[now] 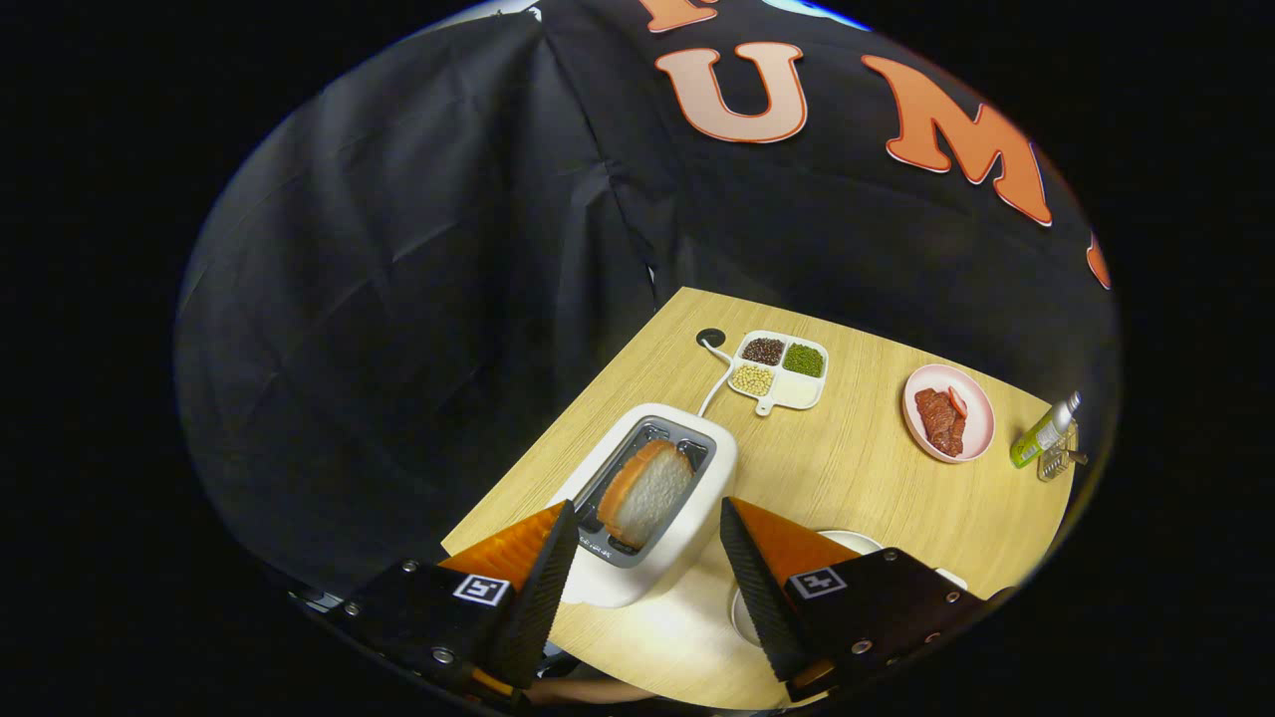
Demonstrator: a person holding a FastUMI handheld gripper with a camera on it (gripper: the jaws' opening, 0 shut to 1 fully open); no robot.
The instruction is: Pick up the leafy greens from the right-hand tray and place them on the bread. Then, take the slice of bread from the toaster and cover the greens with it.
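— How are the jaws standing?

— Spread wide, pinching nothing. The gripper [647, 558] hangs above the toaster [652, 498], one finger to either side of it, and I can't see either one touching it.

— And the bread?

— One slice of bread [645, 493] stands tilted in the toaster's slot, brown crust uppermost, pale crumb facing us, right between the fingertips.

— What else is on the table [847, 468]?

— At one o'clock from the toaster, a divided dish [780, 370] of beans and grains. Out at three o'clock, a pink plate [948, 411] with dark red slices, and past it a green bottle [1044, 431].

— The greens?

— Can't make them out. A white plate [857, 543] sits mostly hidden behind the right finger, so whatever lies on it is covered.
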